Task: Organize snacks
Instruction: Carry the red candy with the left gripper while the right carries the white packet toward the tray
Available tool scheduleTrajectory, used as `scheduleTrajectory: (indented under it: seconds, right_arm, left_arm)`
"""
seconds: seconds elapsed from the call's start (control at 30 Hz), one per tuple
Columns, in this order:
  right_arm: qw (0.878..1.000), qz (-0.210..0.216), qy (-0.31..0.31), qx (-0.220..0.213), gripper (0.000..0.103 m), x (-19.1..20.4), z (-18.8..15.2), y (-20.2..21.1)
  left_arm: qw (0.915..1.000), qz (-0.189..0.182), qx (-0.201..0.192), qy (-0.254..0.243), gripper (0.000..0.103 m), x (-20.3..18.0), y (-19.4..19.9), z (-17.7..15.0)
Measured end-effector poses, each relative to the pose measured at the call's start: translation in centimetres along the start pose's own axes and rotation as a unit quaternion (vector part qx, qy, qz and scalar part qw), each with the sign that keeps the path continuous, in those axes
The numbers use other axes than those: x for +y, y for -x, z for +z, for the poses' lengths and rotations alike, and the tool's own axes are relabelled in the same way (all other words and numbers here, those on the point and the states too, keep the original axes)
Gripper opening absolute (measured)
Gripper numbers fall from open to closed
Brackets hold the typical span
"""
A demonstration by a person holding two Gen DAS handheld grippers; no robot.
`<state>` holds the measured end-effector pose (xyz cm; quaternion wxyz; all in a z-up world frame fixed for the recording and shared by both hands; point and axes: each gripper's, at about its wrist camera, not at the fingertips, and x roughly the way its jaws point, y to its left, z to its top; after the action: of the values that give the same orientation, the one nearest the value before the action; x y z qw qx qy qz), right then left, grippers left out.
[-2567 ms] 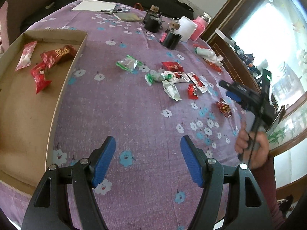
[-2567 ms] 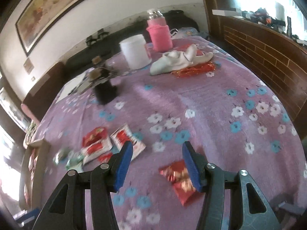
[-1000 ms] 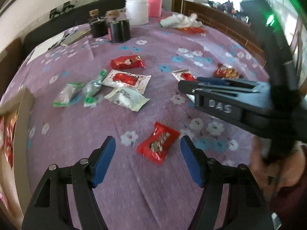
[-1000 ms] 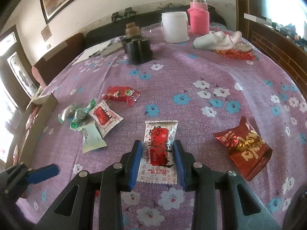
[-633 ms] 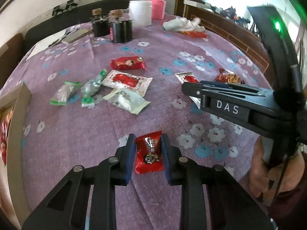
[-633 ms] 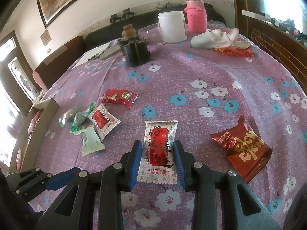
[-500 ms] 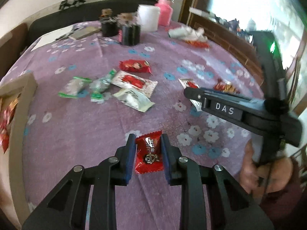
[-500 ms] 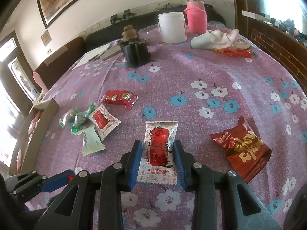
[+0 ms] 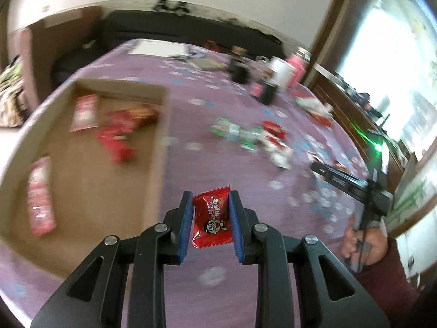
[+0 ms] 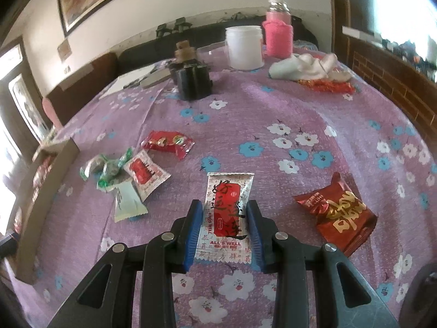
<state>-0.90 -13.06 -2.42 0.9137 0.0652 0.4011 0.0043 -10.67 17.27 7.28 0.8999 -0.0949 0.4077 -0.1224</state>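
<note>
A small red candy packet [image 9: 211, 220] is clamped between the blue pads of the left gripper [image 9: 210, 218], whose jaws are closed on it, and it is held clear of the purple floral tablecloth [image 9: 224, 164], just to the right of the near corner of a shallow cardboard box [image 9: 161, 147]. Several red and pink-white snack packets [image 9: 117, 139] are seen lying inside that box, though they are blurred in the left wrist view. Further off on the cloth a loose cluster of green, white and red wrappers [image 9: 254, 136] is spread, and at the right edge a hand [image 9: 363, 246] in a dark red sleeve is seen holding the right gripper's handle. In the right wrist view, the right gripper [image 10: 225, 224] is closed onto a white packet with a red panel [image 10: 228, 213], each blue pad pressed against one long edge while the packet lies flat on the tablecloth [image 10: 273, 109]. A dark red pouch with gold lettering [image 10: 338, 213] is lying just to its right, apart from the gripper. To the left, a red packet [image 10: 168, 142], a white-and-red packet [image 10: 146, 173], a pale green packet [image 10: 127, 201] and green twisted wrappers [image 10: 109, 168] are grouped near the box wall [image 10: 46, 191]. At the far end of the table a black holder [image 10: 194, 79], a white jar [image 10: 244, 46], a pink bottle [image 10: 278, 32] and a white cloth [image 10: 303, 67] are standing or lying.
</note>
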Motion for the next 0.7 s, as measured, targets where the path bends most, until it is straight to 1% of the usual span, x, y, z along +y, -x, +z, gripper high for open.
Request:
scheduleTrajectory:
  seconds: [0.13, 0.2, 0.3, 0.4, 0.6, 0.7]
  right_arm:
    - [0.999, 0.011, 0.031, 0.003, 0.035, 2.8, -0.4, 1.2]
    - [0.999, 0.033, 0.042, 0.002, 0.034, 4.7, -0.3, 2.1]
    - [0.995, 0.071, 0.068, -0.005, 0.034, 8.7, 0.2, 3.6]
    - [0.988, 0.116, 0.104, 0.001, 0.034, 13.7, 0.8, 4.2]
    - [0.973, 0.169, 0.155, 0.029, 0.034, 21.9, 1.1, 3.2]
    - [0.963, 0.195, 0.180, 0.046, 0.034, 25.5, 0.9, 2.5]
  left_arm:
    - [0.9990, 0.026, -0.017, 0.033, 0.023, 4.8, 2.1, 0.1]
    - [0.9979, 0.033, -0.021, 0.051, 0.023, 6.7, 2.6, -0.1]
    - [0.9961, 0.035, -0.017, 0.079, 0.023, 8.8, 2.2, -0.5]
    - [0.9950, 0.027, -0.004, 0.096, 0.023, 9.9, 1.3, -1.1]
    - [0.9931, 0.031, 0.024, 0.111, 0.023, 11.0, -0.5, -1.1]
    - [0.9928, 0.033, 0.028, 0.112, 0.023, 11.3, -0.8, -1.0]
